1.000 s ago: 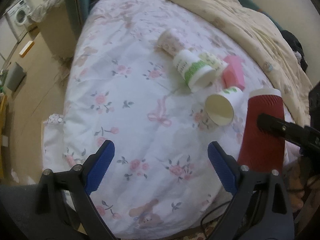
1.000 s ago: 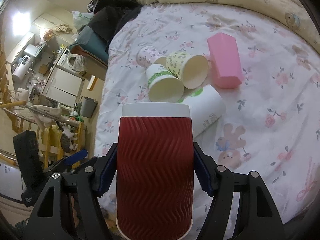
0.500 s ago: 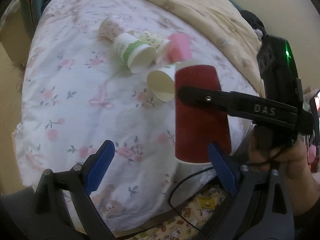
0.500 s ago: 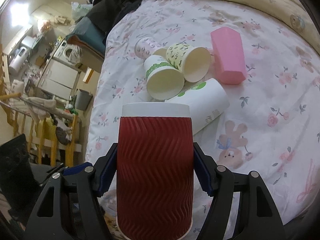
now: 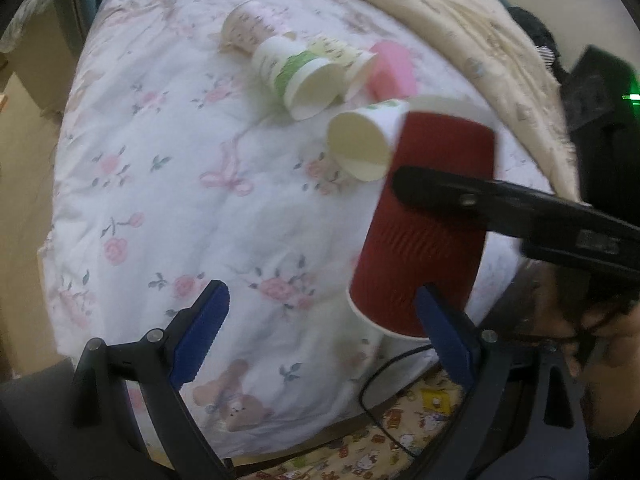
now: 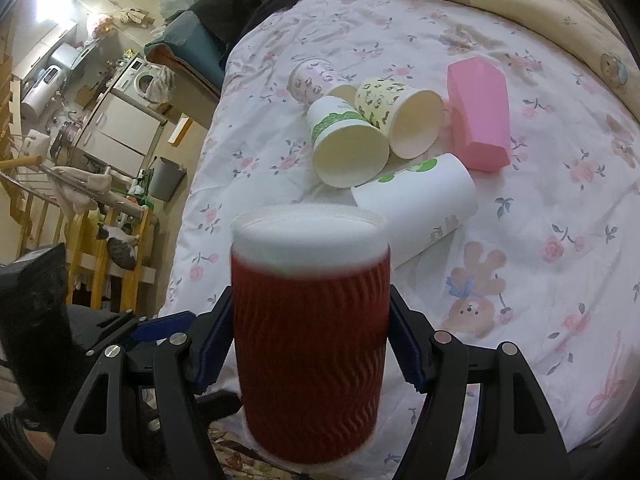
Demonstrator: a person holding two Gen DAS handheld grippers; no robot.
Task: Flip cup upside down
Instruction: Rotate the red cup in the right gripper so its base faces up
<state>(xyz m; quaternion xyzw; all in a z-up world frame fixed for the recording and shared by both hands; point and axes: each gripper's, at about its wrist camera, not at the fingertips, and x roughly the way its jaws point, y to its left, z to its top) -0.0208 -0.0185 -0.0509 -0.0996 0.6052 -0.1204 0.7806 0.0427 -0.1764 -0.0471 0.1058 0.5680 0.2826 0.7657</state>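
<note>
A red ribbed paper cup sits between the blue pads of my right gripper, which is shut on it. The cup's white base points away from the camera and its mouth points back toward me. In the left wrist view the red cup hangs above the bed's near edge, tilted, with the right gripper's black finger across it. My left gripper is open and empty, just left of the cup.
Several paper cups lie on their sides on the floral bedspread: a white cup, a green-banded one, a yellow-patterned one and a pink-patterned one. A pink box lies beside them. A beige blanket lies behind.
The red cup has tilted in the left wrist view and slid a little in the right gripper. The left gripper's view has swung back toward the bed.
</note>
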